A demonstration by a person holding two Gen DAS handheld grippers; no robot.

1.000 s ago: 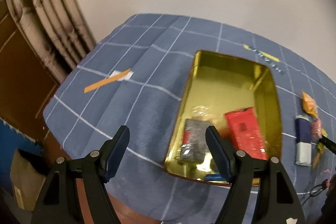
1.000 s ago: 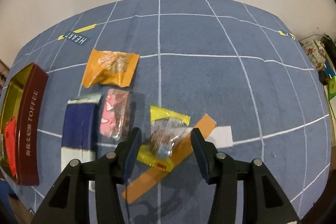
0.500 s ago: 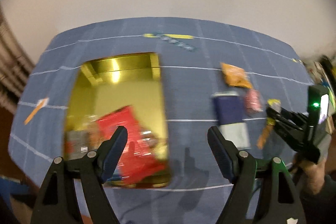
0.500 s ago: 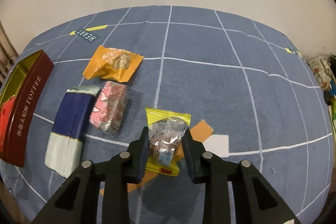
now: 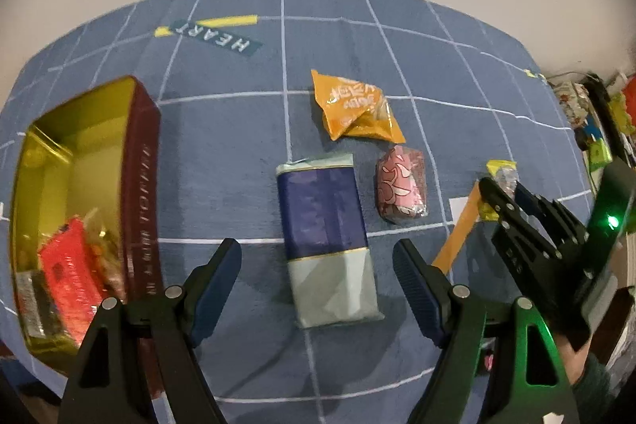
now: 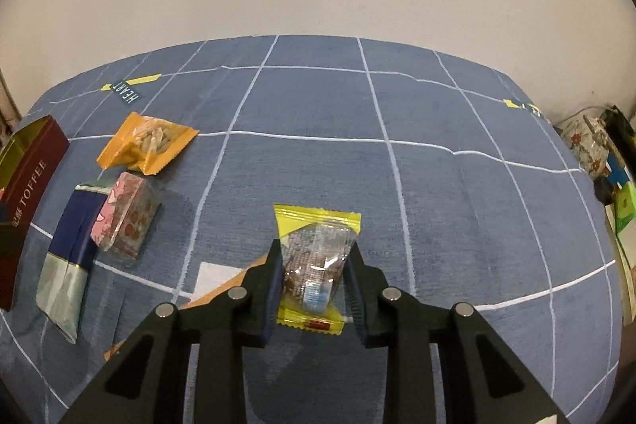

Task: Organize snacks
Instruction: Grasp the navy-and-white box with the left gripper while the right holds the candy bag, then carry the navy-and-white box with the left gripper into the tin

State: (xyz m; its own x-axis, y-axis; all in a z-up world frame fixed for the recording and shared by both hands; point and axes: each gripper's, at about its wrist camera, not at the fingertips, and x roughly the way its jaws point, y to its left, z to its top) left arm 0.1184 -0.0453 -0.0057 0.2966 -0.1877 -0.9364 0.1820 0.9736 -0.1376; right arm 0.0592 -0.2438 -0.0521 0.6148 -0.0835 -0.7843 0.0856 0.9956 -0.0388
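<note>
My right gripper (image 6: pixel 314 257) is shut on a yellow-edged clear snack packet (image 6: pixel 314 261) and holds it above the blue cloth; it also shows in the left wrist view (image 5: pixel 501 185). My left gripper (image 5: pixel 318 265) is open and empty, hovering over a navy and pale green pack (image 5: pixel 326 241). A pink candy pack (image 5: pixel 402 190) and an orange snack bag (image 5: pixel 357 110) lie beside it. The gold toffee tin (image 5: pixel 139 161) at the left holds a red packet (image 5: pixel 67 273) and other snacks.
The table has a blue checked cloth (image 6: pixel 437 205). An orange tape strip (image 5: pixel 457 225) lies under the right gripper. Cluttered items (image 6: pixel 596 153) stand past the table's right edge. A plain wall is behind.
My left gripper has swung right from over the tin to over the navy pack. My right gripper has closed on the yellow packet and lifted it off the cloth.
</note>
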